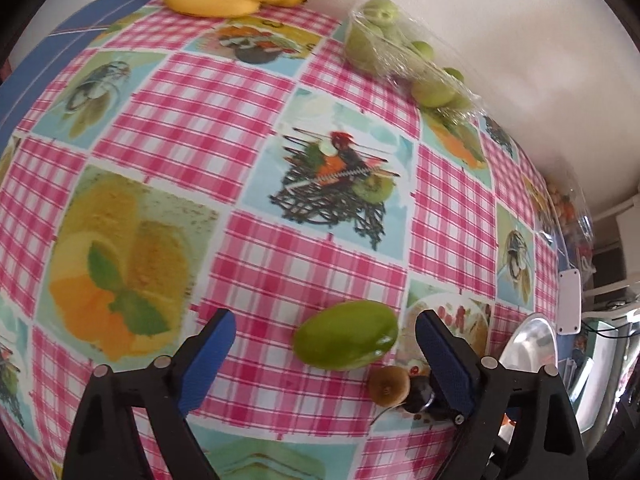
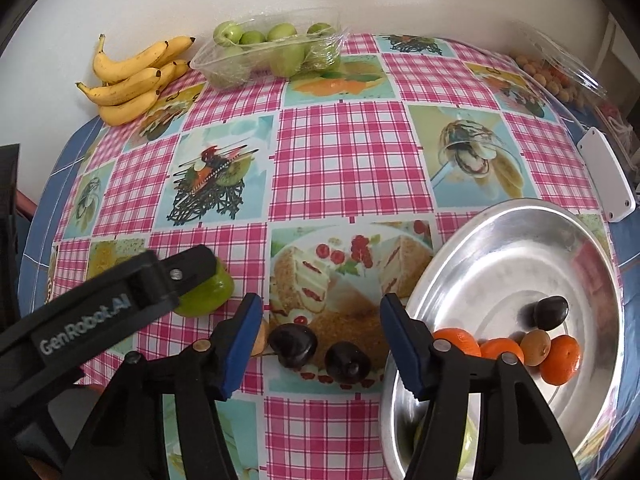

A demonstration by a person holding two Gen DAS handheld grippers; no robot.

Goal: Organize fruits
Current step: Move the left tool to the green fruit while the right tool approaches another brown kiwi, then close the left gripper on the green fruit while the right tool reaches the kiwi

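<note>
Oval green mango [image 1: 346, 335] lies on the pink-checked tablecloth [image 1: 168, 120], lower centre of the left wrist view, between the wide-spread blue pads of the left gripper [image 1: 325, 340], untouched. In the right wrist view, 2 dark round fruits [image 2: 316, 350] lie low centre between the half-open fingers of the right gripper [image 2: 321, 324], ungripped. Round metal tray [image 2: 500, 240], lower right, holds 3 oranges [image 2: 562, 360]. Yellow bananas [image 2: 132, 80] lie upper left.

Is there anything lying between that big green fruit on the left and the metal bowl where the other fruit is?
Yes. Between the green fruit and the metal bowl lie a kiwi and two dark fruits, with the right tool open above them.
</note>
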